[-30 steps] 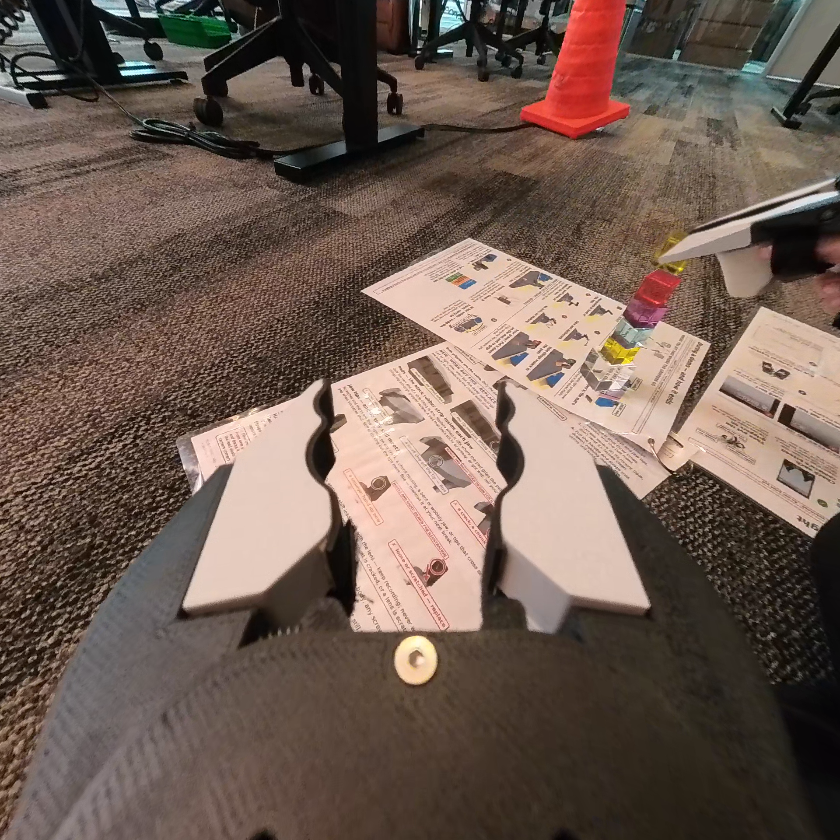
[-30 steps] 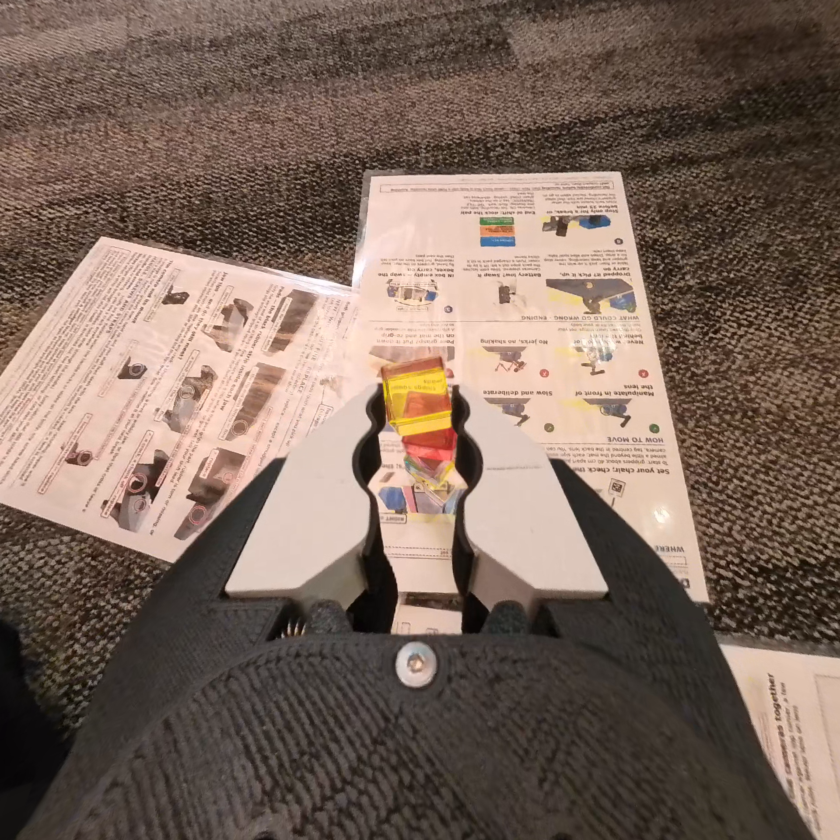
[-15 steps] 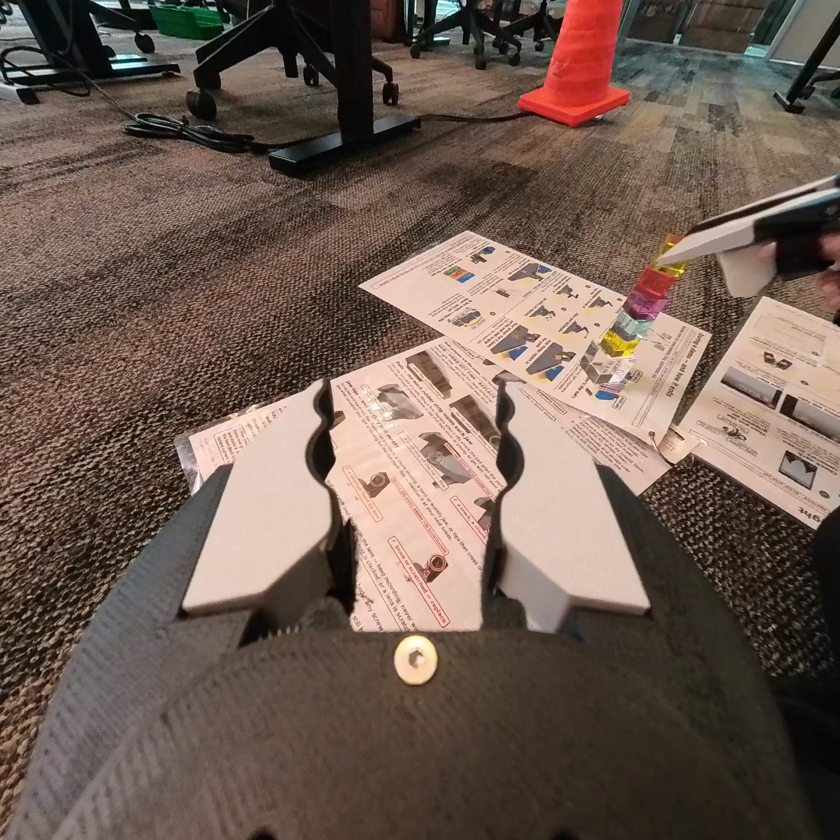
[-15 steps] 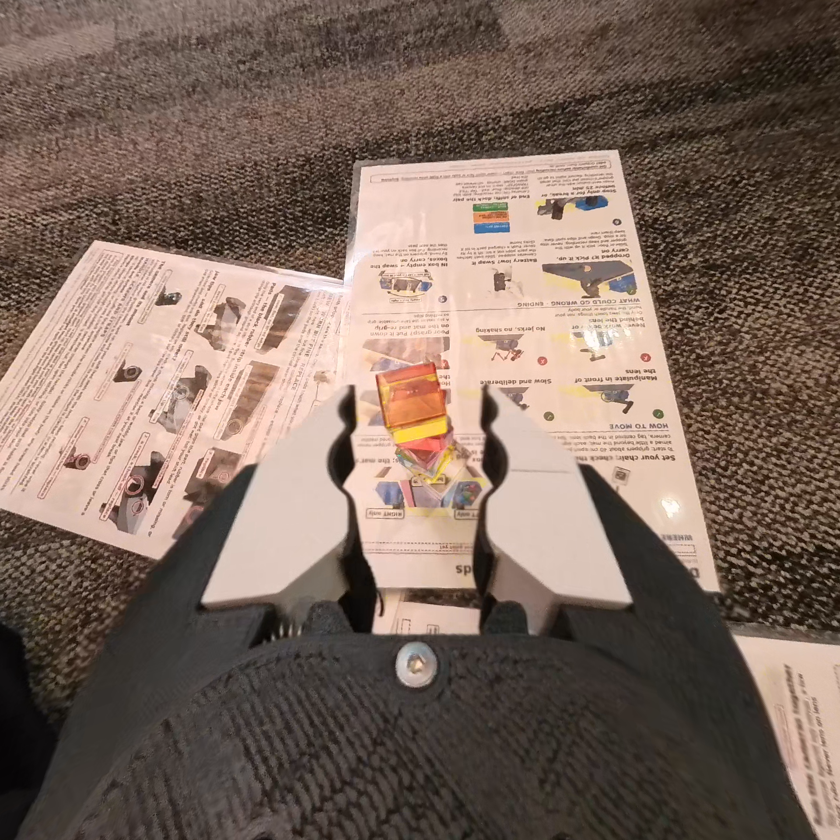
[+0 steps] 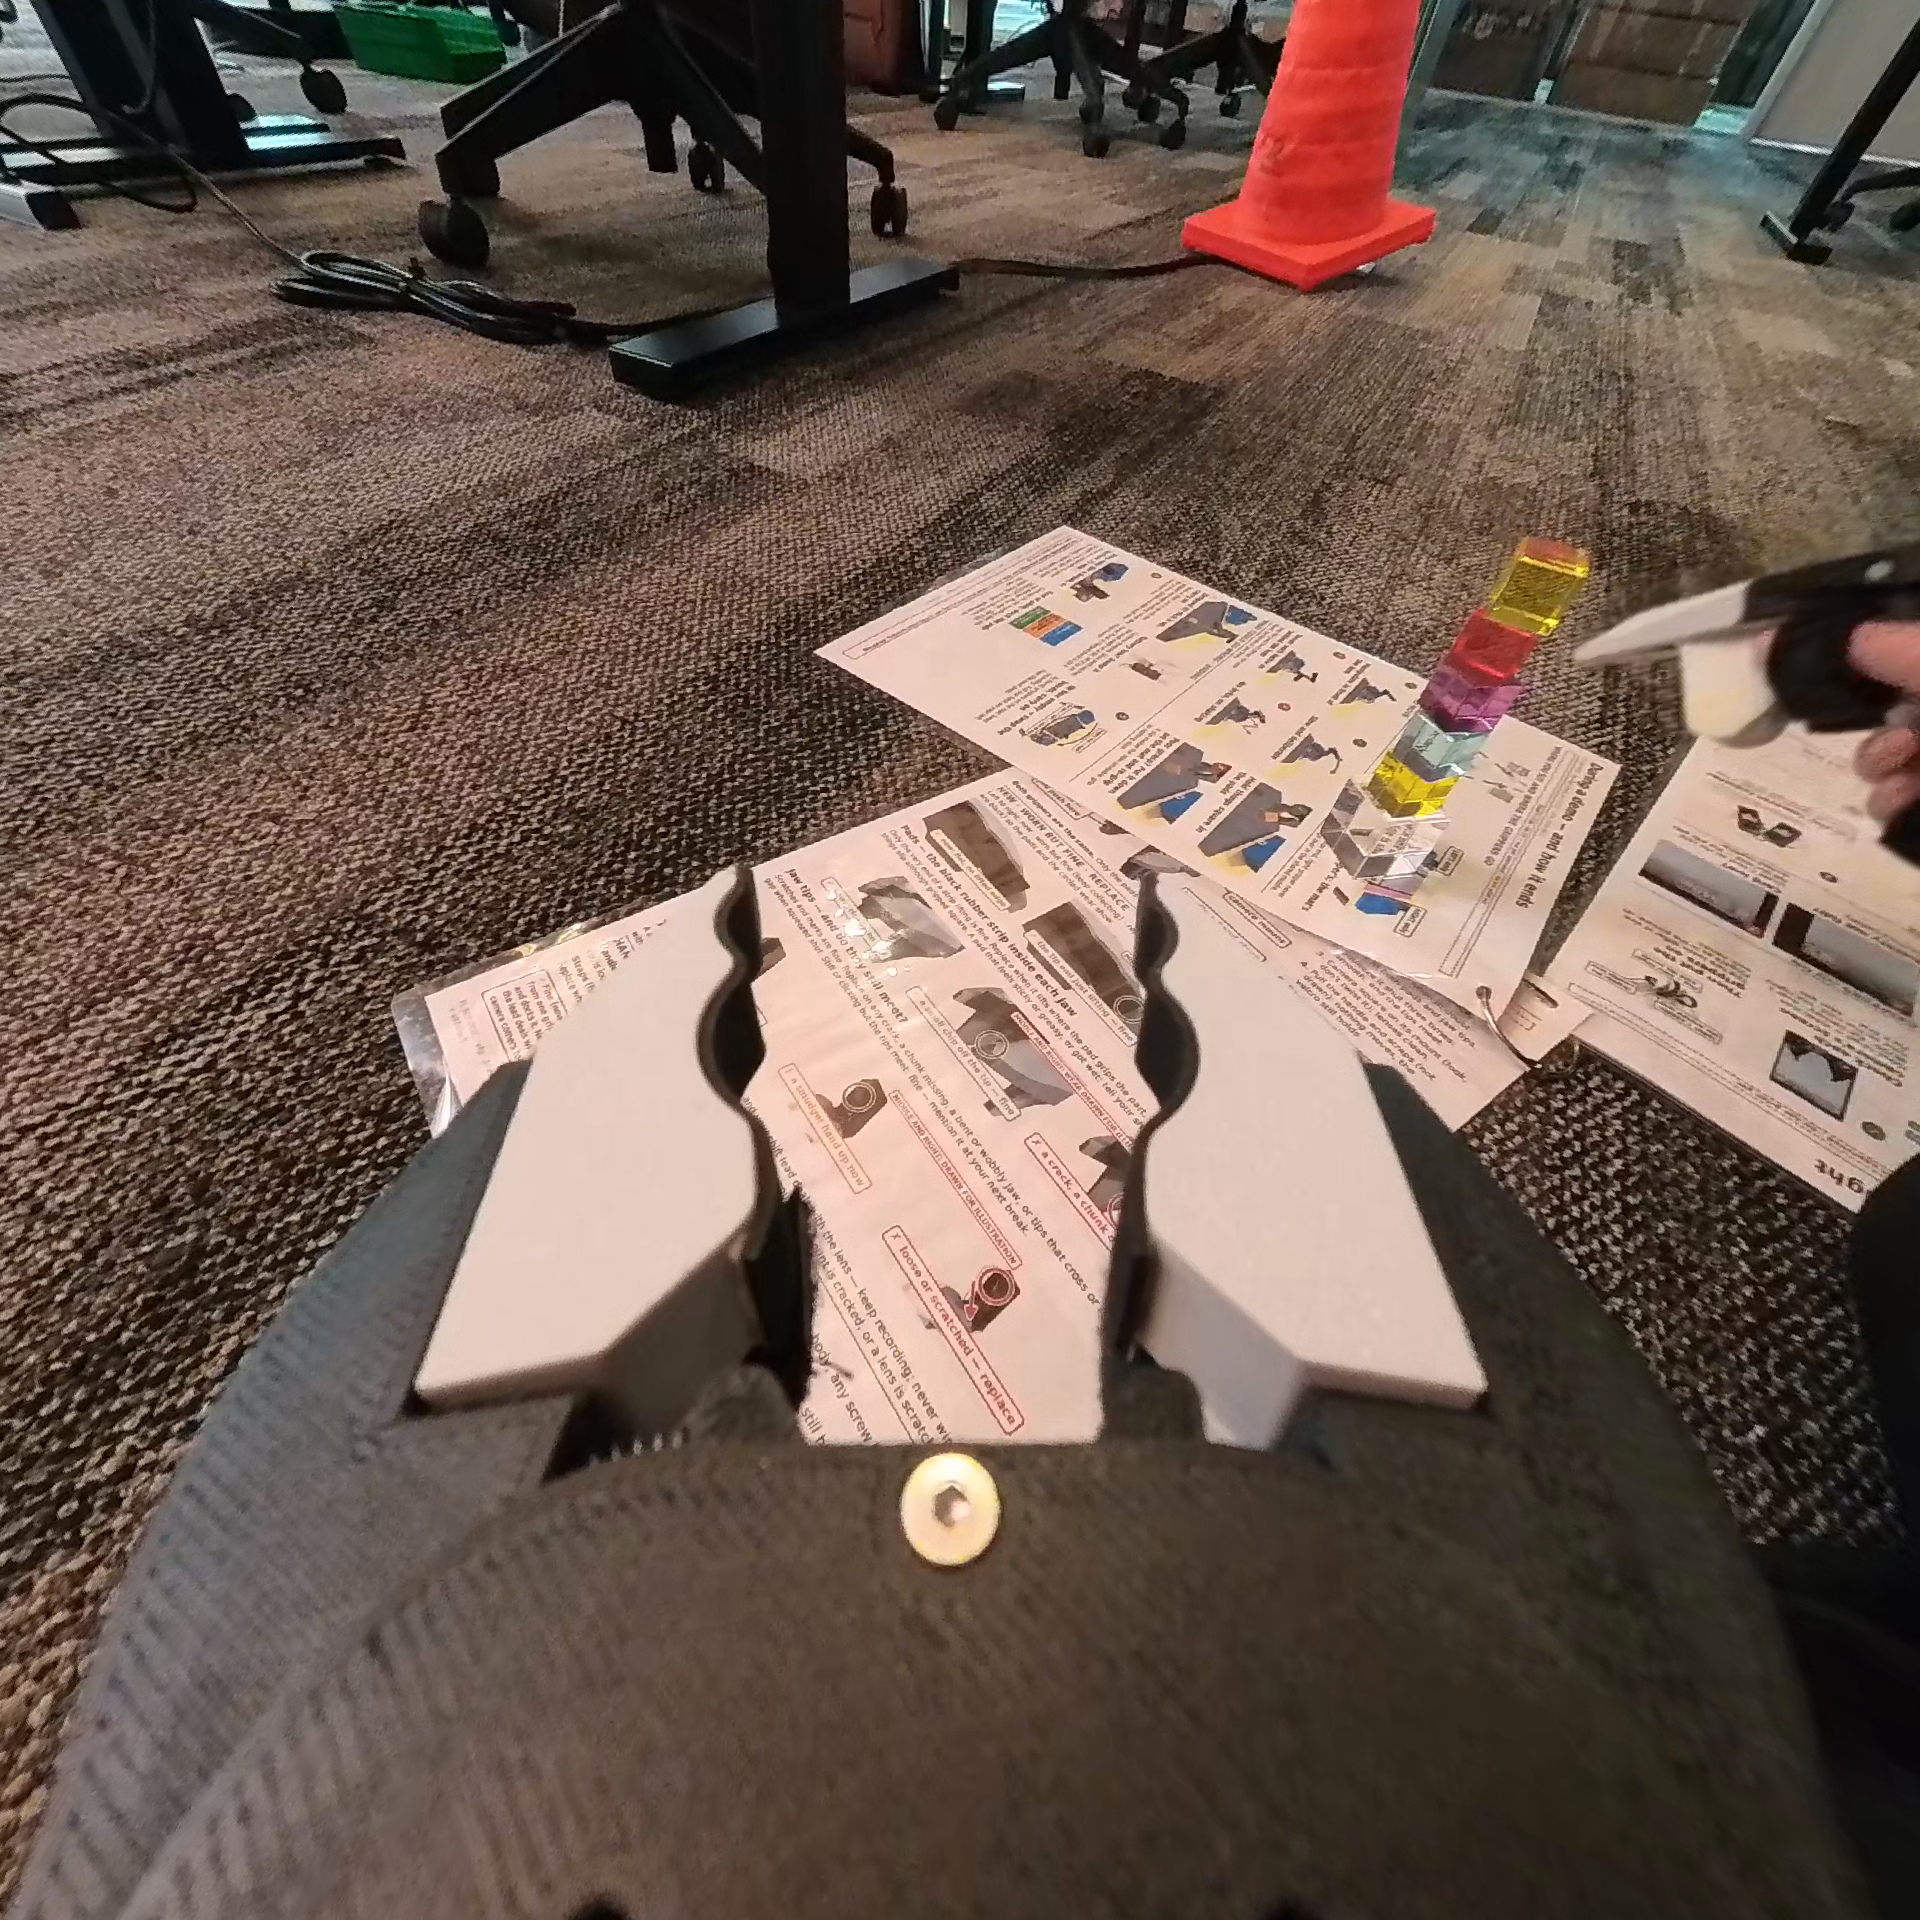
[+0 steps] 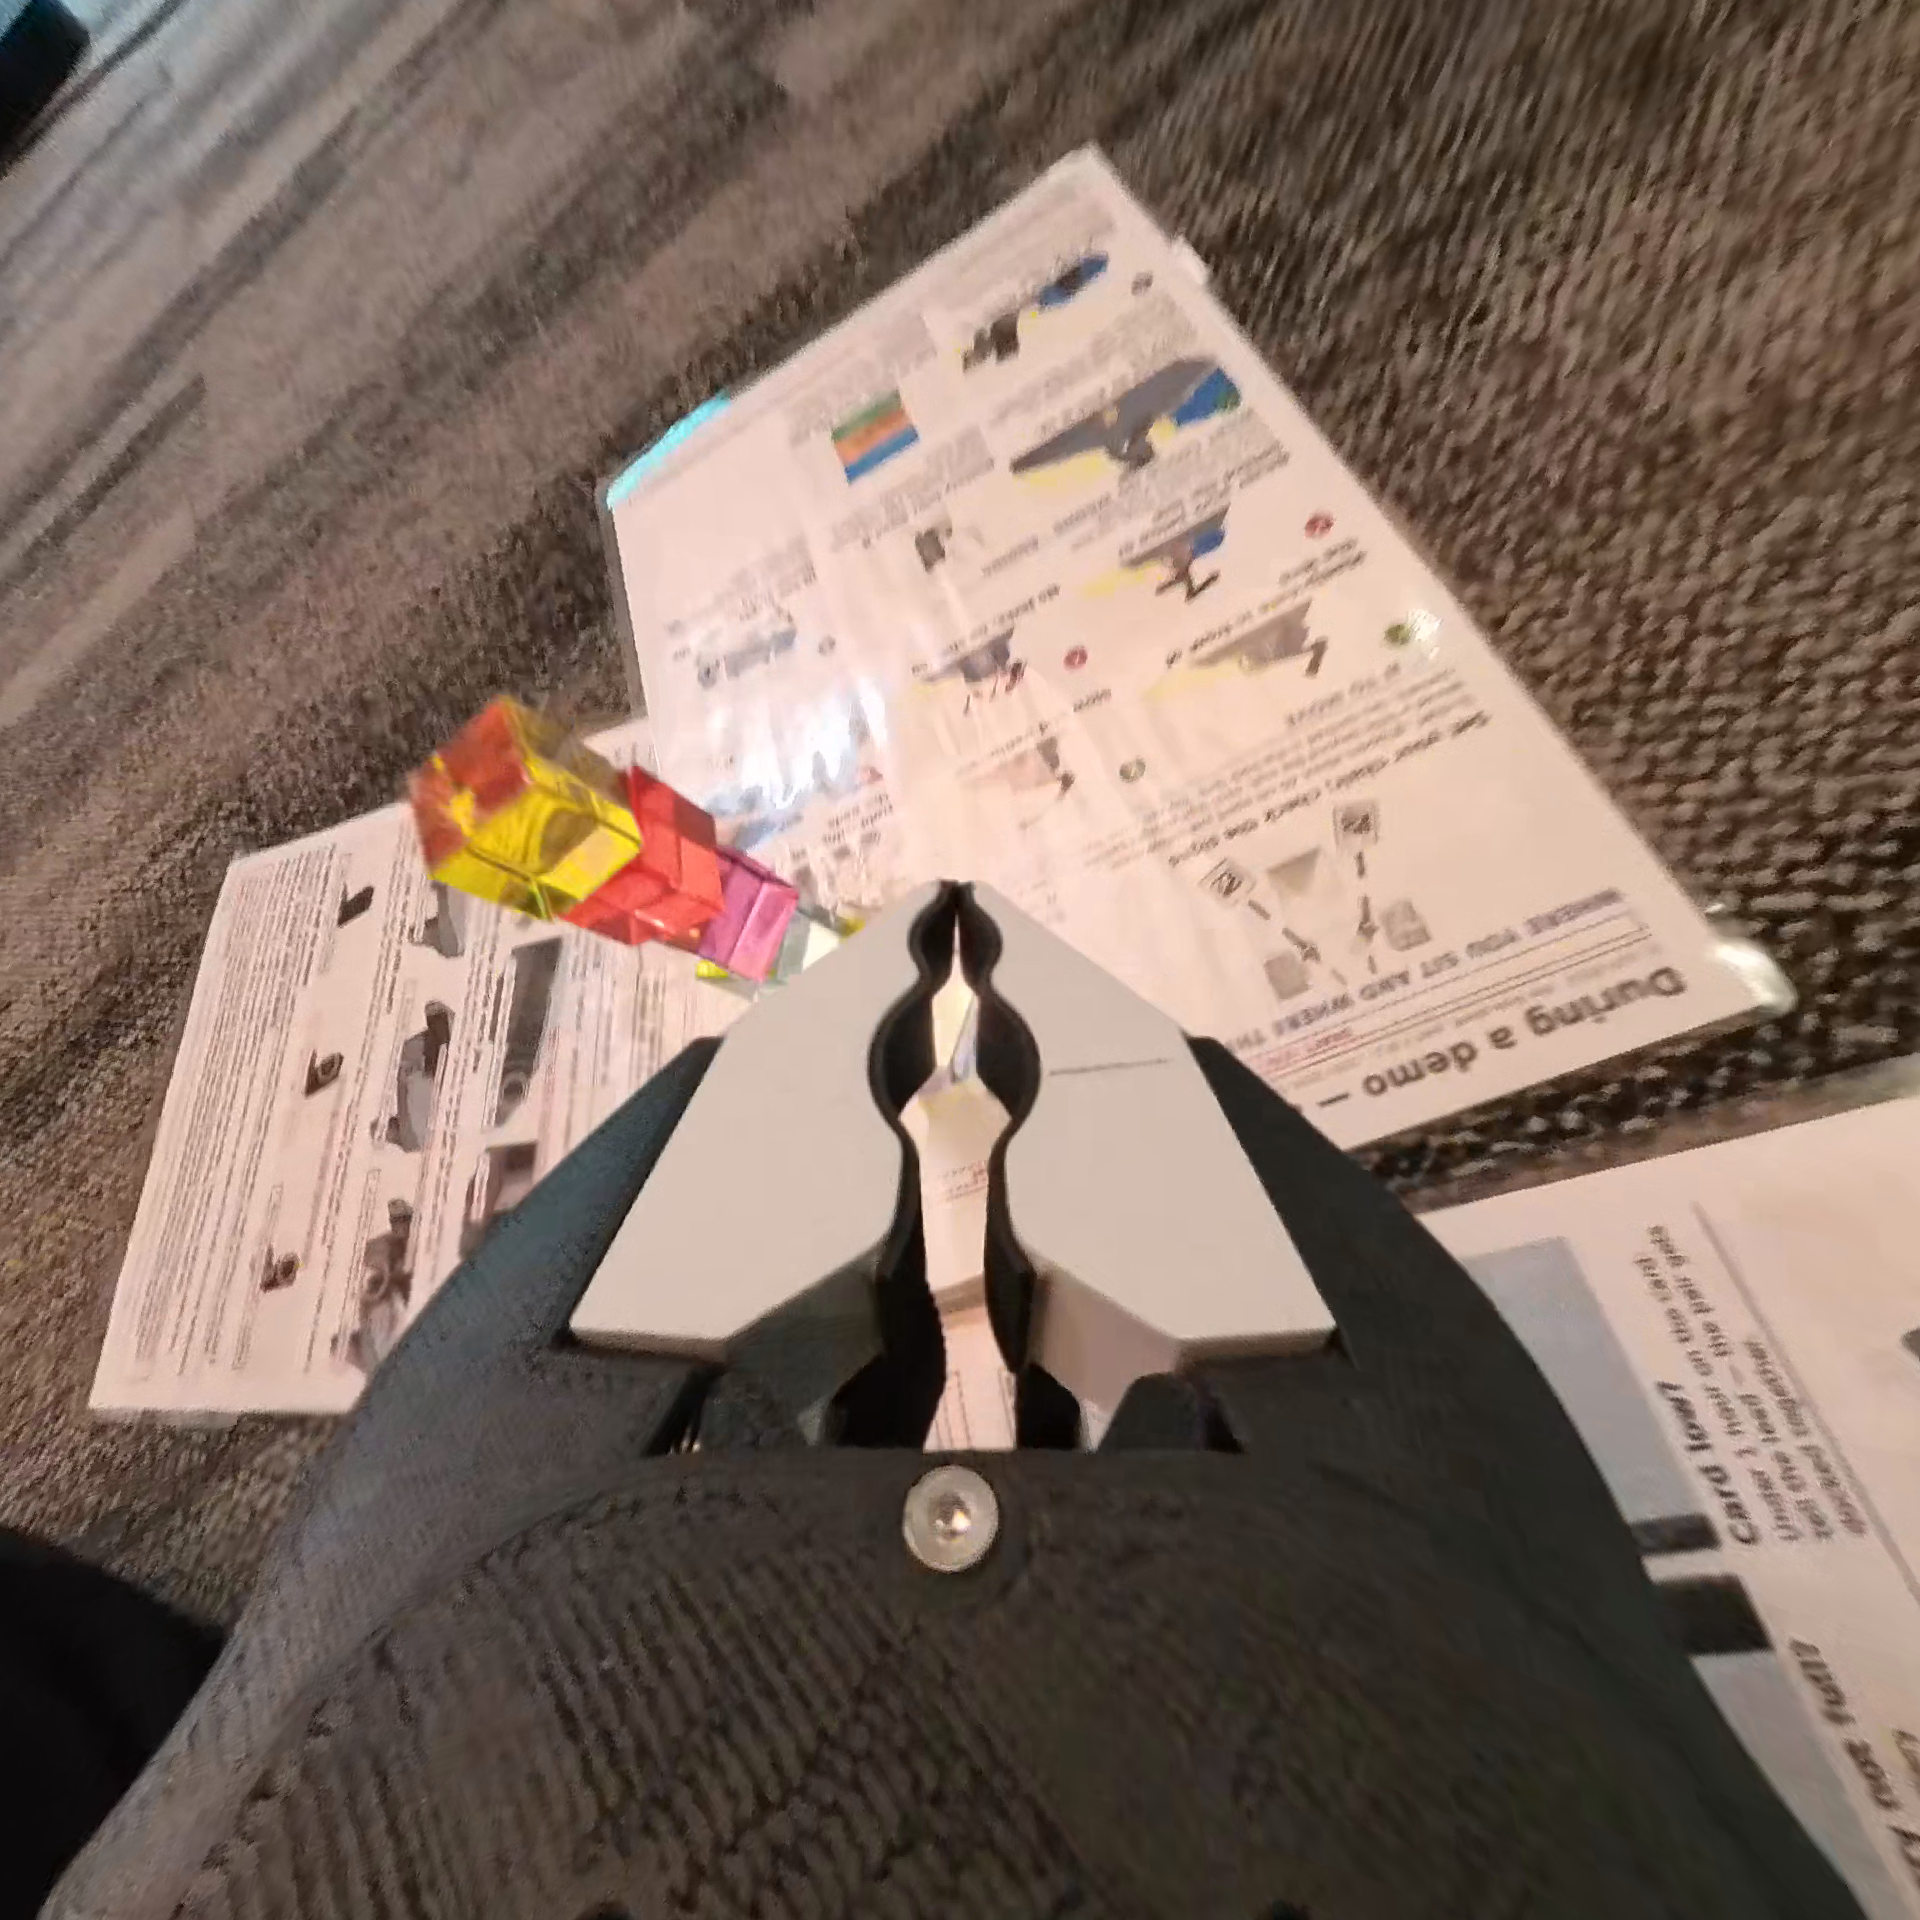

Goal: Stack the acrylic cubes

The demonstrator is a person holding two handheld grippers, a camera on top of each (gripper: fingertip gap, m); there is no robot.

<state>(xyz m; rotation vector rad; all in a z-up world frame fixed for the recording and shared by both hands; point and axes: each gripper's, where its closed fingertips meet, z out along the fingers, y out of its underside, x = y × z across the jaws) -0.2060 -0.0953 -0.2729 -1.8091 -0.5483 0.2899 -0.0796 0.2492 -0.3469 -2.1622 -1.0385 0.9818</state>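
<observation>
Grey-brown mottled carpet point(image 5: 520, 644) is seen under three laminated printed instruction sheets point(image 5: 935, 1091) at frame centre and right in the left wrist view. Left gripper point(image 5: 945, 914) is held low over the nearest sheet, grey fingers point(image 5: 623, 1143) spread wide, nothing between them. A stack of translucent coloured cubes point(image 5: 1455, 717), yellow on top, then red, purple, pale blue, yellow and clear, is stood on the far sheet at right of frame. Right gripper point(image 6: 956, 904) is seen with fingertips closed together on nothing, just right of the stack point(image 6: 613, 852) in its own view, apart from it. An orange traffic cone point(image 5: 1320, 135), black chair bases point(image 5: 665, 114) and a black cable point(image 5: 416, 301) are seen along the top of the left wrist view.
</observation>
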